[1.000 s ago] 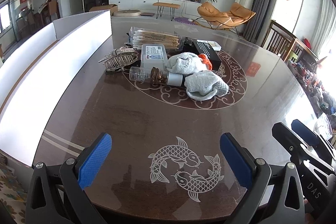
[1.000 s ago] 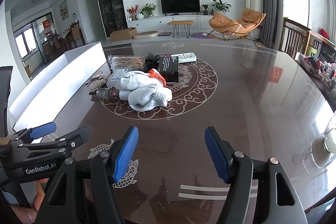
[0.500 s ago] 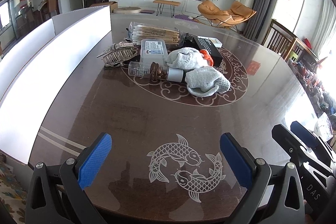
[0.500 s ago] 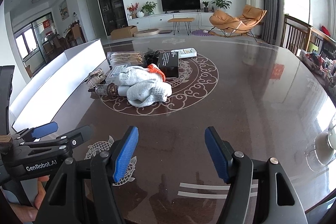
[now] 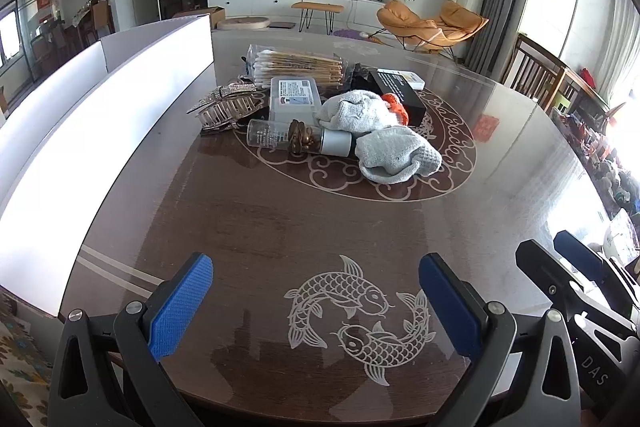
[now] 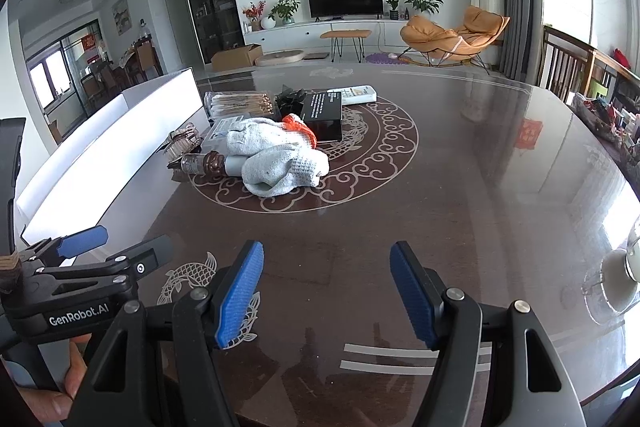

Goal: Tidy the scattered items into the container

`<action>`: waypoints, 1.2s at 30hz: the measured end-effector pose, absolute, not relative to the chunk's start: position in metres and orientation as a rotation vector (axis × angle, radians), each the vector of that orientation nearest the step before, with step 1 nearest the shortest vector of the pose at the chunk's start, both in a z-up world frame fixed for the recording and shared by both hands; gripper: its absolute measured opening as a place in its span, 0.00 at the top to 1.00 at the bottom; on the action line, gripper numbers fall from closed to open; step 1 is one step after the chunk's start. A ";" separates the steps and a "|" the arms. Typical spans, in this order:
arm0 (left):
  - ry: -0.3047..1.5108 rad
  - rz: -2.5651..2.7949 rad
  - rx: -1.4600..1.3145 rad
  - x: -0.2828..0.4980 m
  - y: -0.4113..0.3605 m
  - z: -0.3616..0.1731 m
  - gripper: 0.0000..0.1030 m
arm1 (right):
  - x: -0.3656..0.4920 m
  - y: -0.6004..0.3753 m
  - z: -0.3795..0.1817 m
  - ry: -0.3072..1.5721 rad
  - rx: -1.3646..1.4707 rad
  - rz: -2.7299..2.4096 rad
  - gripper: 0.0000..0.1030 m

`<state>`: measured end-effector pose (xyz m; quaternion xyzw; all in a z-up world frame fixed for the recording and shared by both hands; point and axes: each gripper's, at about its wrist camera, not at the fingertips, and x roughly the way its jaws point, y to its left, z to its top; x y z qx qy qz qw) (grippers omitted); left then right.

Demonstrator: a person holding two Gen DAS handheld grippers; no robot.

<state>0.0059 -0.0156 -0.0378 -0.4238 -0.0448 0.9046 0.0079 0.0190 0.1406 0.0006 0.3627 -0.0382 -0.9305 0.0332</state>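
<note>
The dark worktop (image 5: pixel 280 211) holds a pile of things at 12 o'clock, beside the white container (image 5: pixel 120 99). Both grippers, left gripper (image 5: pixel 316 303) and right gripper (image 6: pixel 326 293), are wide and empty; go slowly for the near grey sock (image 5: pixel 396 155) first

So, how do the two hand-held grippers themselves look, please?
Both are black plastic clamp frames with silver screws and textured blue pads. The left gripper shows "GenRobot.AI" in white on its side, seen from the right wrist view. The right gripper shows "DAS" lettering, seen from the left wrist view.
</note>
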 end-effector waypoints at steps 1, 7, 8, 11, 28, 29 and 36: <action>-0.138 2.828 -1.327 0.006 -0.015 -0.038 0.00 | 0.019 0.140 0.000 -0.117 1.116 -2.863 0.35; -0.125 2.829 -1.330 0.006 -0.015 -0.040 0.00 | 0.019 0.142 -0.003 -0.130 1.133 -2.854 0.35; -0.121 2.830 -1.330 0.006 -0.015 -0.040 0.00 | 0.018 0.142 -0.003 -0.132 1.136 -2.852 0.35; -0.118 2.827 -1.335 0.006 -0.015 -0.041 0.00 | 0.018 0.141 -0.005 -0.131 1.139 -2.851 0.35; -0.095 2.832 -1.353 0.006 -0.016 -0.044 0.00 | 0.020 0.139 -0.008 -0.139 1.154 -2.832 0.35; -0.098 2.832 -1.356 0.006 -0.016 -0.044 0.00 | 0.020 0.140 -0.008 -0.140 1.154 -2.832 0.35; -0.091 2.835 -1.358 0.006 -0.016 -0.044 0.00 | 0.020 0.141 -0.010 -0.151 1.169 -2.825 0.35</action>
